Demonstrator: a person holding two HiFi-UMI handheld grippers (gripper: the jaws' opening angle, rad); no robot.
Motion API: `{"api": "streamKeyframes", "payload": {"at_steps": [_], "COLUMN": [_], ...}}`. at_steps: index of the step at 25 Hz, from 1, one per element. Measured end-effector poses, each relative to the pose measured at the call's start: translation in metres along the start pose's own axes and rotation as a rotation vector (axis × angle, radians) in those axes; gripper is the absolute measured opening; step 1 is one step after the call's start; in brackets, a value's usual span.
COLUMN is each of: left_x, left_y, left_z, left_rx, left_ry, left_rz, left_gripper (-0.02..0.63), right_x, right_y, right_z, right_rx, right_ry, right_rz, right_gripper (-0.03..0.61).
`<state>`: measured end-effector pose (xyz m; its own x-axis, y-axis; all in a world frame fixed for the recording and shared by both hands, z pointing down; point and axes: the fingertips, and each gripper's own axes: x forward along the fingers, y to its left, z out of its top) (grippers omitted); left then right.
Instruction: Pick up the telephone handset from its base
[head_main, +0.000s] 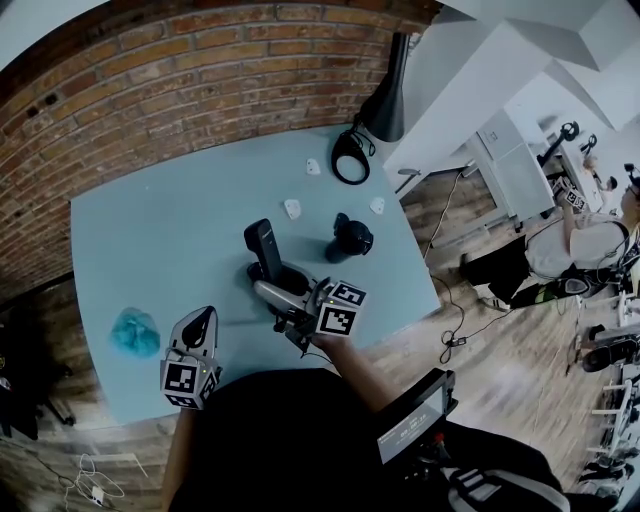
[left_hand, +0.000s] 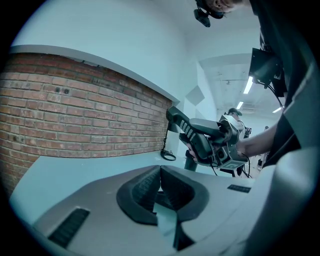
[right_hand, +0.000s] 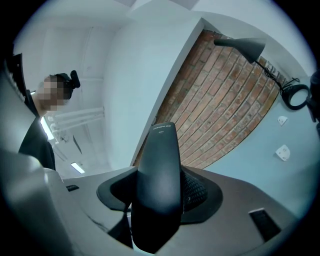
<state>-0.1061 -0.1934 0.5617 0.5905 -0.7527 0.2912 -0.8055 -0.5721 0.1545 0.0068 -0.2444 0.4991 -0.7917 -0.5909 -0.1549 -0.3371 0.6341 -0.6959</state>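
Right hand-held gripper (head_main: 282, 290) is clamped on the lower half of the handset (right_hand: 159, 170), holding it above the middle of the counter (head_main: 150, 250), well apart from what looks like its base (head_main: 350, 240). It's likely light, rigid, slick plastic; gripped low, the long top could pivot. The left hand-held gripper (left_hand: 160, 175) sits with jaws together, empty.

A pale blue rectangular table (head_main: 130, 240) is backed from nine to twelve o'clock by a red brick wall (head_main: 200, 60), a black cone-shaded desk lamp (head_main: 388, 90) is set at one o'clock, and brown wooden plank floor (head_main: 500, 340) is seen at four o'clock.
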Motion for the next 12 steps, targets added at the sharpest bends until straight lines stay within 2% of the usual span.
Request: {"api": "streamKeyframes", "payload": {"at_steps": [12], "left_x": [-0.001], "left_y": [0.0], "left_z": [-0.009], "left_rx": [-0.004], "left_ry": [0.017], "left_rz": [-0.004], "left_gripper": [0.018], "right_x": [-0.013], "right_y": [-0.024], "right_z": [-0.025], "right_rx": [0.017], "right_ry": [0.053], "right_rz": [-0.061], "right_gripper": [0.242]}}
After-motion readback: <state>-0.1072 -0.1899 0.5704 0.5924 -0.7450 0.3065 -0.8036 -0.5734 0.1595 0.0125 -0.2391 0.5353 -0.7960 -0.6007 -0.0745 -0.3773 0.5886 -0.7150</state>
